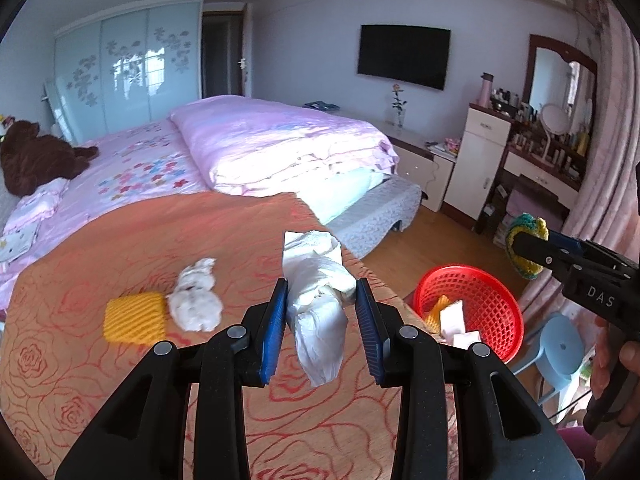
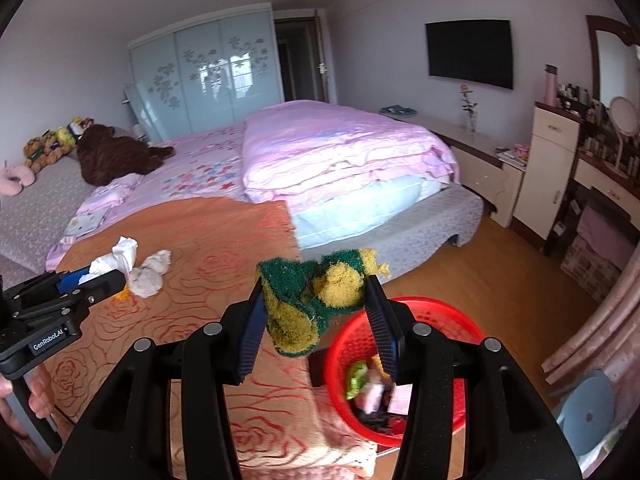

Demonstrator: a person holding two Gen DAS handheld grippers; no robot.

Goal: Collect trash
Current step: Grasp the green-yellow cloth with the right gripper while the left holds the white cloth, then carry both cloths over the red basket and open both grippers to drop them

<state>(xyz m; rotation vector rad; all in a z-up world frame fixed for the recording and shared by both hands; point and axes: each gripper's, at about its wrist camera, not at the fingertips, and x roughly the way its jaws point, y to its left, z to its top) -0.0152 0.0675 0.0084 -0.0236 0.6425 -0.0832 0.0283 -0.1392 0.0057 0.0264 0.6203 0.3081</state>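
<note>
My left gripper (image 1: 322, 284) is shut on a crumpled white paper wad (image 1: 320, 308), held above the orange rose-patterned blanket (image 1: 120, 380). My right gripper (image 2: 316, 284) is shut on a green and yellow scouring sponge (image 2: 304, 304), held near the blanket's right edge, just left of the red mesh basket (image 2: 436, 310). The basket (image 1: 492, 308) stands on the floor beside the bed with several scraps inside. A second white tissue ball (image 1: 196, 300) and a yellow foam net (image 1: 134, 318) lie on the blanket to the left.
A folded pink quilt (image 1: 280, 140) covers the far bed, with a brown plush toy (image 1: 36, 156) at the left. A light blue stool (image 1: 560, 348) stands right of the basket. Bedside cabinets and a dressing table (image 1: 552, 160) line the right wall beyond the wooden floor.
</note>
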